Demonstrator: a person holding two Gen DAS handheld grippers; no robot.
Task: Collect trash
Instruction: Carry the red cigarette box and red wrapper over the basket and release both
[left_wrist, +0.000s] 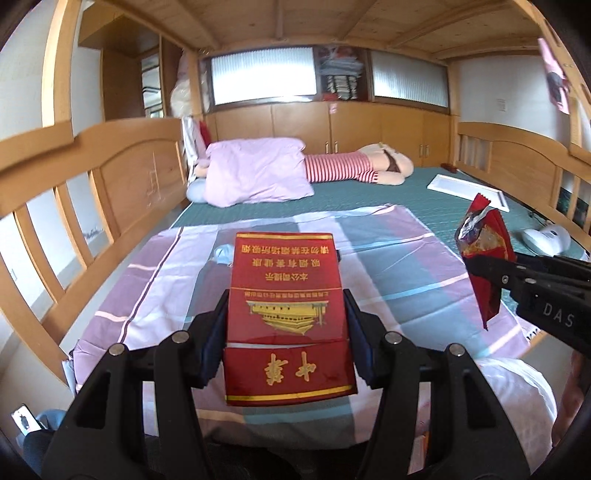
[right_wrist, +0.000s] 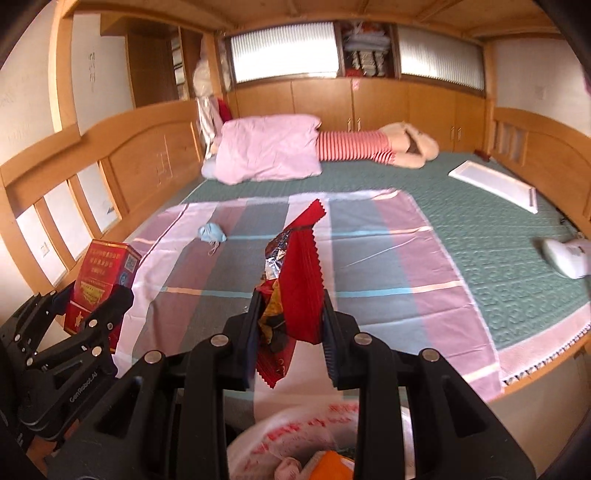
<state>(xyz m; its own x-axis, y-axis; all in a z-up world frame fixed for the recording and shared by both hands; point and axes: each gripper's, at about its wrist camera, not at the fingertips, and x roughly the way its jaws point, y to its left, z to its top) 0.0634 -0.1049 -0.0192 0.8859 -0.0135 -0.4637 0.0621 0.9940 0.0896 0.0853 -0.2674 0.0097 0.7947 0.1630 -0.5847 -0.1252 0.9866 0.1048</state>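
Observation:
My left gripper (left_wrist: 286, 302) is shut on a red cigarette pack (left_wrist: 286, 314) with gold print, held above the near edge of the bed. The same pack (right_wrist: 99, 284) and left gripper (right_wrist: 92, 306) show at the lower left of the right wrist view. My right gripper (right_wrist: 290, 306) is shut on a crumpled red snack wrapper (right_wrist: 299, 273) with a zigzag edge; that wrapper (left_wrist: 484, 251) and the right gripper (left_wrist: 491, 273) appear at the right of the left wrist view. A crumpled blue face mask (right_wrist: 212, 233) lies on the striped sheet (right_wrist: 369, 258). Below the right gripper is a white plastic bag (right_wrist: 295, 439) with trash in it.
The bed has a green quilted cover (right_wrist: 498, 229), a pink pillow (right_wrist: 266, 153) and a striped plush doll (right_wrist: 369, 146) at the far end. A white flat board (right_wrist: 495, 184) and a white device (right_wrist: 565, 258) lie at the right. Wooden rails (left_wrist: 122, 177) enclose the bed.

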